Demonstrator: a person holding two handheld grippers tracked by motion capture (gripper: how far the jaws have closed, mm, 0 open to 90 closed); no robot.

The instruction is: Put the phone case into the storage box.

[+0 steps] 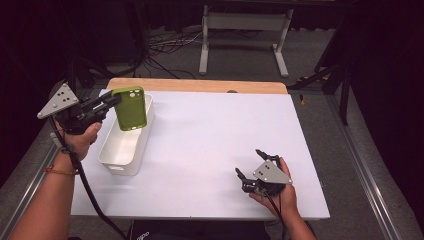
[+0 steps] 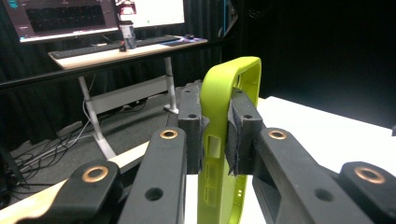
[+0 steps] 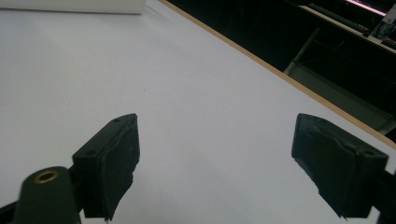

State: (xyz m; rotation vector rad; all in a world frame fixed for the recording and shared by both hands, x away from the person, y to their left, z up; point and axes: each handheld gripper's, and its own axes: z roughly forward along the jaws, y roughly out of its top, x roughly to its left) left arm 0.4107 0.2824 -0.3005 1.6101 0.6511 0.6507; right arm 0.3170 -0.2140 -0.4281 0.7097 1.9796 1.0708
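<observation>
While clamped edge-on between the left gripper (image 2: 215, 126) fingers, phone case (image 1: 130, 108) stands upright.

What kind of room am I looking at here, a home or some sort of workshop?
Most likely a lab or recording studio, not a home: black curtains surround the white-topped table, cables trail across the floor, and a desk with computer monitors stands behind.

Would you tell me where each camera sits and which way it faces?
High view: above the person's side, looking down the table; both forearms, left tongs, right tongs.
Left gripper view: on the left tongs, facing a desk; jaws clamp the green case.
Right gripper view: on the right tongs, jaws apart over the table.
Shared: the case, held over the white bin.
</observation>
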